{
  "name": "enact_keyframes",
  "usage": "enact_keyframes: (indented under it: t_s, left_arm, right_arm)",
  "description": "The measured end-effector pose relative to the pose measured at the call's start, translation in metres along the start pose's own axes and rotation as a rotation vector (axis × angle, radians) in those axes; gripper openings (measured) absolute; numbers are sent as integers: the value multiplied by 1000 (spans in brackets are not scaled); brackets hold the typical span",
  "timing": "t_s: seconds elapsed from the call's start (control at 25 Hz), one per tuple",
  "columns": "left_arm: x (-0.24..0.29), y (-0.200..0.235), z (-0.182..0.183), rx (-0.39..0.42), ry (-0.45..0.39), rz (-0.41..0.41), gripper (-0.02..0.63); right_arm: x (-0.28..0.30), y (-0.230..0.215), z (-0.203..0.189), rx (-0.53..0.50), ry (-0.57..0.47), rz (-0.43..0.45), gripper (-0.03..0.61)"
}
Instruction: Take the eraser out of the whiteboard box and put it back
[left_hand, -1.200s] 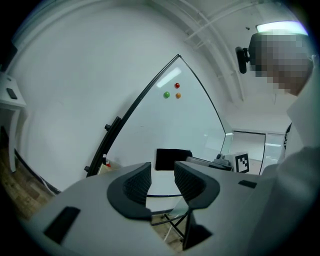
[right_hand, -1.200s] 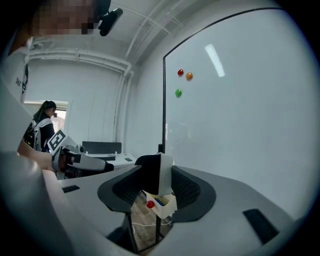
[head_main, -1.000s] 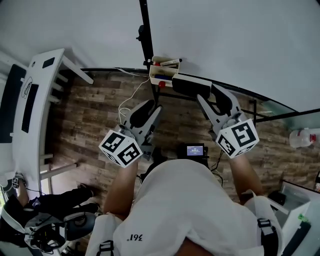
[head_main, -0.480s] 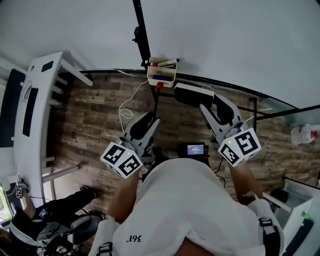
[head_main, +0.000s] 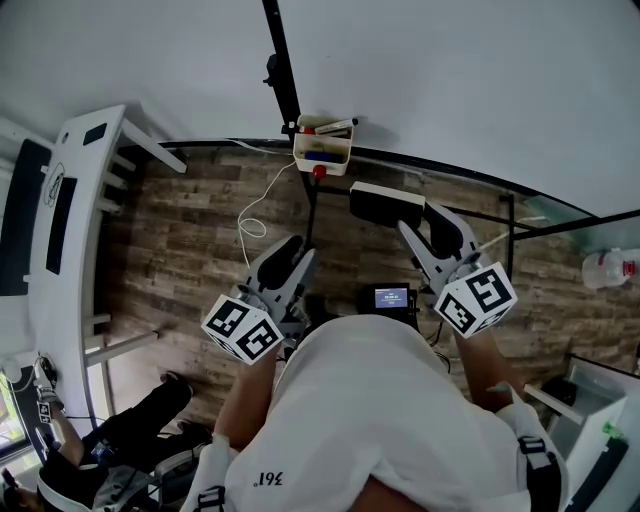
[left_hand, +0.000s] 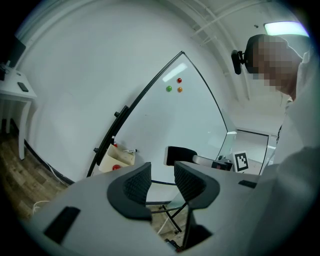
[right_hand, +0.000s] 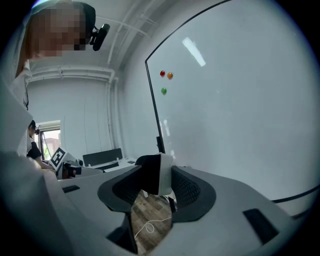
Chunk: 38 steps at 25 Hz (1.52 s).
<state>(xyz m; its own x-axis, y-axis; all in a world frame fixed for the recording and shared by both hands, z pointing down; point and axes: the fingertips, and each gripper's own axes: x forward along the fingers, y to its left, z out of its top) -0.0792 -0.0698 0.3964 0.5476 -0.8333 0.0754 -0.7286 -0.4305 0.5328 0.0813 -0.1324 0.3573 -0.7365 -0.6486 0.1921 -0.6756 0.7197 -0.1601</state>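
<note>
The cream whiteboard box (head_main: 322, 146) hangs on the board's black frame, with markers and a red thing inside; the left gripper view also shows the box (left_hand: 119, 156). My right gripper (head_main: 415, 222) is shut on the eraser (head_main: 385, 204), a black block with a white back, held below and to the right of the box. In the right gripper view the eraser (right_hand: 156, 174) sits clamped between the pads of that gripper (right_hand: 159, 186). My left gripper (head_main: 292, 256) hangs lower left, open and empty, its jaws (left_hand: 162, 182) apart with the eraser (left_hand: 180, 155) beyond them.
The whiteboard (head_main: 450, 80) fills the far side, with coloured magnets (left_hand: 173, 87) on it. A white desk (head_main: 70, 200) stands at the left, and a seated person (head_main: 120, 450) is at the lower left. On the wooden floor lie a white cable (head_main: 255, 215) and a small screen (head_main: 390, 298).
Both grippers have dropped and drawn back toward me. The eraser, which was close beside the box, now sits farther from it in the right gripper.
</note>
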Motion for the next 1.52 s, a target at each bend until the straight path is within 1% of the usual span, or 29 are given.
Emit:
enact_keyframes:
  t_s: [0.44, 0.88, 1.0, 1.2, 1.32, 1.52]
  left_arm:
    - [-3, -2, -12, -19, 25, 4, 149]
    - [-6, -3, -15, -24, 33, 1, 150]
    - [-6, -5, -15, -19, 32, -12, 149]
    - [-5, -3, -15, -27, 35, -1, 149]
    - [-4, -2, -16, -16, 36, -18, 150]
    - [-5, 1, -16, -29, 36, -2, 149]
  right_arm:
    - [-2, 1, -18, 36, 29, -2, 195]
    - [-4, 3, -22, 38, 38, -5, 195]
    - [-5, 3, -23, 38, 42, -7, 195]
    - [-4, 1, -23, 33, 42, -9, 195]
    - [-3, 0, -22, 26, 39, -12, 195]
    - [-1, 1, -21, 21, 39, -8, 195]
